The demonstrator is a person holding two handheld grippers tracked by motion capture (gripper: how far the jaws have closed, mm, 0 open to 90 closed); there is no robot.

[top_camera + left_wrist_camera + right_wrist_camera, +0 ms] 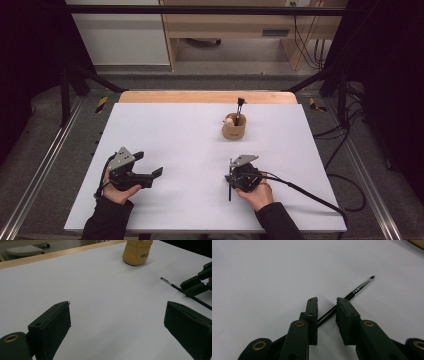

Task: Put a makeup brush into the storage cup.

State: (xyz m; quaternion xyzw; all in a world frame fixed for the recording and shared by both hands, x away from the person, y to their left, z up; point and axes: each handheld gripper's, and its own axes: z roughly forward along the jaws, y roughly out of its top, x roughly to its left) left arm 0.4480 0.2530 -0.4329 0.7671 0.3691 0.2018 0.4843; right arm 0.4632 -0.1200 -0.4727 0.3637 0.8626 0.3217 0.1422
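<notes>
Right gripper point(326, 302) around a thin brush point(359, 287) on the white surface point(190, 135)

Jaws narrowed, a gap still showing beside the brush handle — it lies flat near the surface's front edge; the left gripper point(117, 322) rests wide open, empty — a wooden cup point(234, 128) stands toward the far edge.

A thin black brush point(352, 293) lies flat on the white table, bristle tip pointing away.

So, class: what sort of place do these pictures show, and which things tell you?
Probably a lab recording bench: a bare white table inside a black frame, a person's hand-held, cabled right gripper over a thin brush, and a wooden holder.
</notes>
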